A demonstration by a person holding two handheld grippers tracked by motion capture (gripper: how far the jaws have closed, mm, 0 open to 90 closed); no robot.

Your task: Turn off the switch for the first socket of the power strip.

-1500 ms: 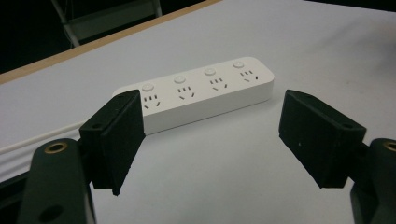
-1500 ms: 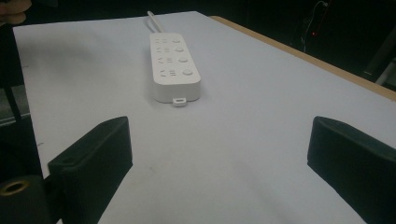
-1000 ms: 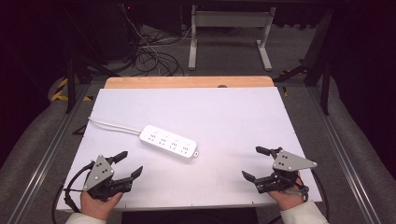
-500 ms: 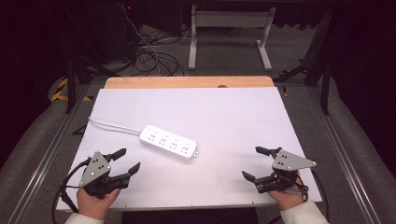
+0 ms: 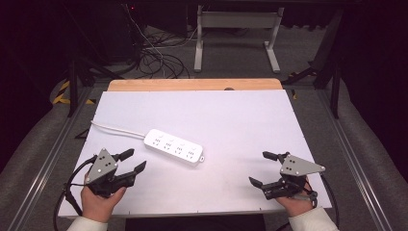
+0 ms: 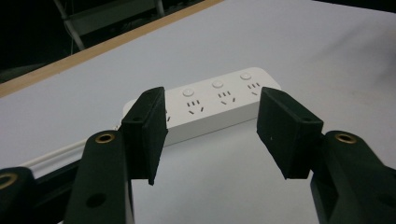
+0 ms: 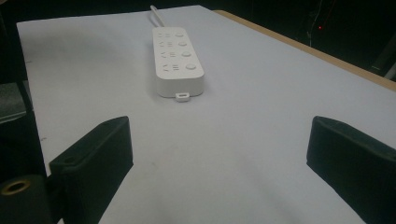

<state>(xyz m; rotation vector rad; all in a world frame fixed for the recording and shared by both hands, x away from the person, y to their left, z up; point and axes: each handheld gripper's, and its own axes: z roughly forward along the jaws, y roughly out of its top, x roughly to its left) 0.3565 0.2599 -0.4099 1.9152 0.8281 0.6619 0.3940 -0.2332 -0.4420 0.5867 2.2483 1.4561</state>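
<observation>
A white sheet is covering the bench (image 5: 240,115), dark room and tangled cables (image 5: 154,60) lying beyond. Since a second ago the left gripper (image 5: 133,161) is edging slightly toward the power strip (image 5: 174,147), jaws gaping wide, empty. The strip is lying just ahead of it; the right gripper (image 5: 262,169) is waiting well apart, also wide.

We see the white table (image 5: 240,125) evenly and brightly lit from above, while the far floor falls into darkness. Both gripper views are soft and grainy, their near black jaws blurred, shadows faint.
</observation>
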